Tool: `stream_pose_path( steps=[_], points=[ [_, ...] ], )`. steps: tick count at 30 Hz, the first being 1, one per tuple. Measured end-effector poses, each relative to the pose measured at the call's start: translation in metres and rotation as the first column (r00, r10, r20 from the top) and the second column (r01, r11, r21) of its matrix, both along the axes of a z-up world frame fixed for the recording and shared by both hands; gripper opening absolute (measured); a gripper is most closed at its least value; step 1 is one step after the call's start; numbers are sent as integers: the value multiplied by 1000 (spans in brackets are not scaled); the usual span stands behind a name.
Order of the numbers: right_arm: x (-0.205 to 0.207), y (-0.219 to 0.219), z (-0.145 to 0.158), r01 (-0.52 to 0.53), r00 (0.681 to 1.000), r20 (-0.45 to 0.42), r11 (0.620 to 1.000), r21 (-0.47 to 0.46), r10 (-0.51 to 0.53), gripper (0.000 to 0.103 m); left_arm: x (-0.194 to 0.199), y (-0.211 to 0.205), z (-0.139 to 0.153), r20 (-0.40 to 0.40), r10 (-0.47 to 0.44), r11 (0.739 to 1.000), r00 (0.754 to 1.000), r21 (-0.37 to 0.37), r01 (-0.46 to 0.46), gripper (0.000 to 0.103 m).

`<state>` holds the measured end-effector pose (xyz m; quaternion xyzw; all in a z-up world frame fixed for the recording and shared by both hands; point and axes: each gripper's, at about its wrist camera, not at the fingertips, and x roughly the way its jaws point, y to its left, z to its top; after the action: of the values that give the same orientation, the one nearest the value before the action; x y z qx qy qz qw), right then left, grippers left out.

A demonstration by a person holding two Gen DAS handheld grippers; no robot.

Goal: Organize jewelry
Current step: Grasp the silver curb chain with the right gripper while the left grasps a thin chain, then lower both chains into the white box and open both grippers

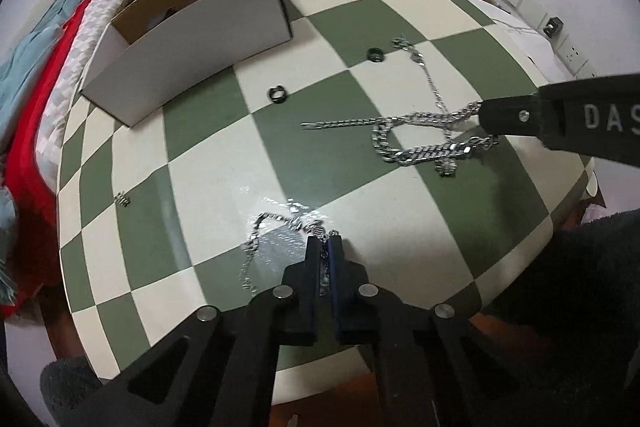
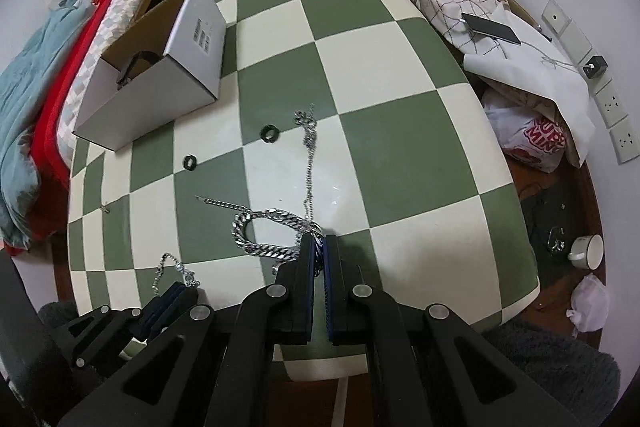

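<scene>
On the green-and-cream checked table [image 1: 208,163] my left gripper [image 1: 325,247] is shut on a thin silver chain [image 1: 256,239] that trails off to its left. In the right wrist view the left gripper [image 2: 182,291] shows low at the left with that chain [image 2: 170,265]. My right gripper [image 2: 322,243] is shut on a thick silver curb chain [image 2: 256,227] looped on the table; from the left wrist view it [image 1: 486,117] grips the chain [image 1: 420,137] at its right end. A long thin chain [image 2: 310,155], two black rings [image 2: 269,133] [image 2: 190,163] and a tiny silver piece [image 1: 123,199] lie loose.
An open white cardboard box [image 2: 160,79] stands at the table's far left with a dark item inside. A bed with red and teal blankets [image 2: 44,39] runs along the left. To the right are a phone [image 2: 492,27] on cloth, bags, a cup [image 2: 586,251] on the floor and wall sockets.
</scene>
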<state>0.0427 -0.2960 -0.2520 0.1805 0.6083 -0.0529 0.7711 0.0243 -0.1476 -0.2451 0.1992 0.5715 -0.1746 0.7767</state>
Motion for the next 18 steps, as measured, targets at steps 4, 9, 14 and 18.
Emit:
stream_pose_path(
  steps=[4,9,14,18],
  points=[
    [2,5,8,-9,1000,21,1000,13,9,4,3,10,9,20,27,1000,999,-9,-26,1],
    [6,16,23,-32,998,55,999,28,31,4,10,19,29,67,51,998,996,-26,-50,1],
    [10,25,42,-50,994,96,998,44,46,4,18,31,56,102,80,995,992,-68,-74,1],
    [15,29,61,-65,989,133,996,58,57,4,30,45,80,103,121,986,987,-126,-107,1]
  ],
)
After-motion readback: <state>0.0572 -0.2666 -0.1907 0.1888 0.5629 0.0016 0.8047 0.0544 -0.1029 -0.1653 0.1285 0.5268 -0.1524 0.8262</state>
